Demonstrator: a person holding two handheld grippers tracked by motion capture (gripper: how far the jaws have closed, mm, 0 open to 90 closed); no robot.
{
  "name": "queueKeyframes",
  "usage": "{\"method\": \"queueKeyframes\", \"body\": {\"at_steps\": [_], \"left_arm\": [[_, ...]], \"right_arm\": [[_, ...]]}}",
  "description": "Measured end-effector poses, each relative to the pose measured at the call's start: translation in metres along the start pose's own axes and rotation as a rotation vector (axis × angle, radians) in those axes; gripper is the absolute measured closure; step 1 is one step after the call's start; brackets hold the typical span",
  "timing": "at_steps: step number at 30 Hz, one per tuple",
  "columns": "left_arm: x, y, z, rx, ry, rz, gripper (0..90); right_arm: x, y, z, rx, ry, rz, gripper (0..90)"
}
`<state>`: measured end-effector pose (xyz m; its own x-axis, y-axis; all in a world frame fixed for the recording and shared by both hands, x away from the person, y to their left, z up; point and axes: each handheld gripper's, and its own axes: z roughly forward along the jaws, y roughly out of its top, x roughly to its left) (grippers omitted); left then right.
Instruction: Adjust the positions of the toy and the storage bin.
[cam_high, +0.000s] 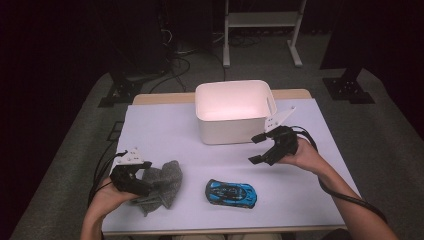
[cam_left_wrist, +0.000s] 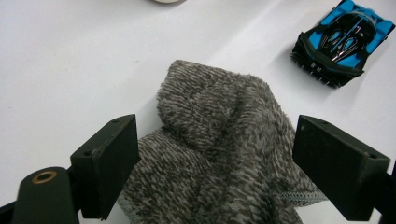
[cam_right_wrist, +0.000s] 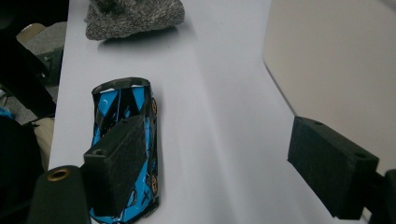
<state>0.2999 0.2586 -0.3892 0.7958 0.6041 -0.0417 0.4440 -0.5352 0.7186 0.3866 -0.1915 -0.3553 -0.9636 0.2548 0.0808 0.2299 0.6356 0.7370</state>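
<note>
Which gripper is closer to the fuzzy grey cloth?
The left. The left gripper is right at the cloth, its open fingers on either side of it. The right gripper hangs far across the table, near the white bin.

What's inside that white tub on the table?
The tub looks empty: the high view shows only its bare, brightly lit inside. The near wall hides the front strip of the bottom, so something small and flat there could go unseen.

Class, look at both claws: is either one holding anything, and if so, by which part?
Nothing is held. The left claw stands open around the grey cloth, pads not pressing; the right claw hangs open and empty.
</note>
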Motion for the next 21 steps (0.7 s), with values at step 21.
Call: {"method": "queueKeyframes", "body": {"at_steps": [21], "left_arm": [[0.000, 0.001, -0.003, -0.025, 0.008, -0.014, 9.7]], "right_arm": [[-0.025, 0.059, -0.010, 0.030, 0.004, -0.073, 18.6]]}}
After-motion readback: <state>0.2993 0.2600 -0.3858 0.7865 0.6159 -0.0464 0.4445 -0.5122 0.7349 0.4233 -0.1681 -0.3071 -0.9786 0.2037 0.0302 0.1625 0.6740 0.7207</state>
